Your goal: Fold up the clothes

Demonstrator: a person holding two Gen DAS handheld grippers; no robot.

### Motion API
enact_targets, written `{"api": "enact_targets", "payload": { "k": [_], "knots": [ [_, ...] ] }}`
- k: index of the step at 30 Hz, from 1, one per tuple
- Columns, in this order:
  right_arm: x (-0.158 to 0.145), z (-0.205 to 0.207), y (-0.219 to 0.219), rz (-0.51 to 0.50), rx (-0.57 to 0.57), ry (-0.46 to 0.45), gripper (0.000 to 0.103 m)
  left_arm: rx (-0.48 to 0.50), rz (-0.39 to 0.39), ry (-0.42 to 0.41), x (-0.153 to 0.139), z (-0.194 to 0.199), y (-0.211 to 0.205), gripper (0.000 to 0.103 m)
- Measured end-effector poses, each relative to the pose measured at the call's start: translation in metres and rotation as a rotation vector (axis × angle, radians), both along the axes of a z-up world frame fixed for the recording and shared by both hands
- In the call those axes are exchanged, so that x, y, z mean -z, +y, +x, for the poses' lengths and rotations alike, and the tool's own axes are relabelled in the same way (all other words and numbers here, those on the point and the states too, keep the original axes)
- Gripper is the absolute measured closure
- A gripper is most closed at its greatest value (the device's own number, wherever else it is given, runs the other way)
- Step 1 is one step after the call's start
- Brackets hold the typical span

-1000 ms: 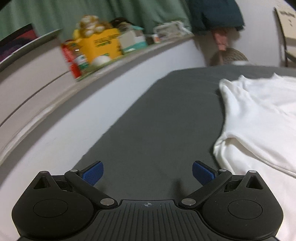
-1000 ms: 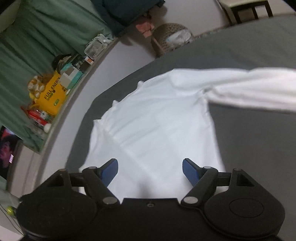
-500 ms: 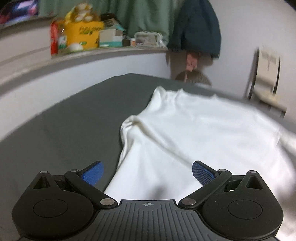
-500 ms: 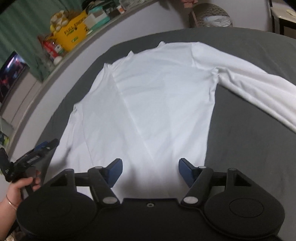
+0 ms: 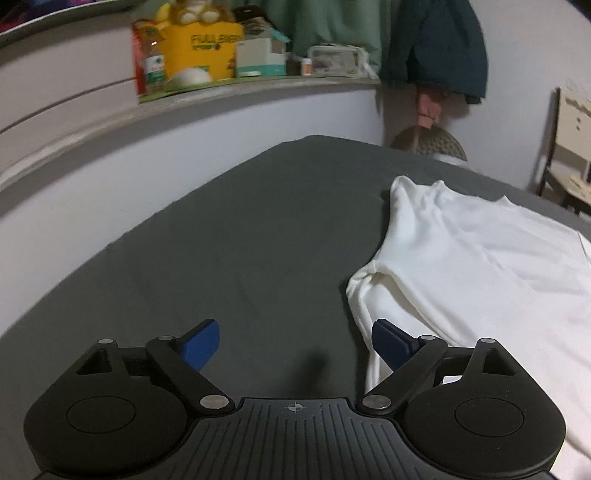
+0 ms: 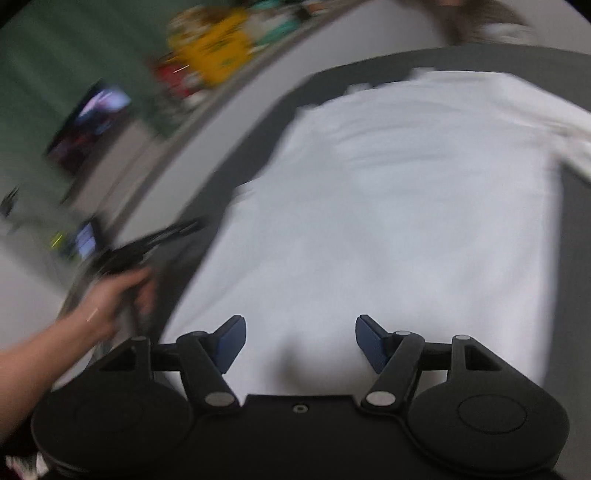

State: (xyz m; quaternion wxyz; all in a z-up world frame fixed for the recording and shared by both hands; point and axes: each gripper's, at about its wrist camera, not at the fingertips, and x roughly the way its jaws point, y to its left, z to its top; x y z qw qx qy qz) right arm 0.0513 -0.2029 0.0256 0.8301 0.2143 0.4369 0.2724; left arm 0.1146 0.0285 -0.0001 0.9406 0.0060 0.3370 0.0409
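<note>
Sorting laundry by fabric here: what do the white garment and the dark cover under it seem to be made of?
White garment: looks like a soft, matte knit, perhaps cotton jersey; it drapes in gentle folds with rounded, limp edges. Dark grey cover: seems a smooth, matte woven or jersey sheet, stretched nearly flat with faint creases. Exact fibre cannot be told from the pictures.

A home bedroom: grey-sheeted bed, cluttered ledge before green curtain, hanging dark teal jacket.

Shirt on bed (shelf behind)
</note>
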Motion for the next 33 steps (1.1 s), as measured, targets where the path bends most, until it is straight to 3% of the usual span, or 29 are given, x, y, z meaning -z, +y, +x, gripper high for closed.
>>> {"api": "enact_targets", "payload": {
  "k": [3,8,9,10,16,18,24,28,29,30,31,33],
  "knots": [
    [-0.002,-0.009,0.053,-0.004,-0.145,-0.027,0.039,0.029,0.012,0.035,0.006,0.014,-0.004,0.040],
    [0.002,-0.028,0.102,-0.008,-0.297,-0.025,0.039,0.094,0.043,0.066,0.013,0.027,-0.018,0.041],
    [0.003,-0.030,0.105,-0.011,-0.305,-0.022,0.039,0.101,0.041,0.067,0.014,0.028,-0.019,0.043],
    [0.004,-0.030,0.108,-0.012,-0.310,-0.018,0.039,0.107,0.041,0.071,0.015,0.030,-0.021,0.056],
    [0.012,-0.025,0.104,0.018,-0.278,0.018,0.040,0.112,0.017,0.092,0.026,0.033,-0.015,0.096],
    [0.014,-0.029,0.112,0.006,-0.274,-0.025,0.040,0.127,0.034,0.097,0.026,0.035,-0.012,0.102],
    [0.002,-0.053,0.166,-0.214,-0.317,-0.367,0.040,0.173,0.063,0.119,0.024,0.044,0.001,0.103],
    [0.000,-0.066,0.220,-0.440,-0.398,-0.534,0.040,0.209,-0.130,0.072,0.012,0.045,0.024,0.101],
    [0.002,-0.069,0.229,-0.478,-0.399,-0.558,0.040,0.207,-0.186,0.062,0.011,0.046,0.029,0.096],
    [0.004,-0.071,0.235,-0.502,-0.403,-0.568,0.040,0.202,-0.226,0.061,0.012,0.047,0.032,0.081],
    [0.006,-0.072,0.240,-0.516,-0.407,-0.570,0.040,0.197,-0.253,0.064,0.013,0.049,0.033,0.060],
    [0.012,-0.075,0.250,-0.535,-0.402,-0.572,0.040,0.188,-0.272,0.066,0.016,0.051,0.034,0.040]
  ]
}}
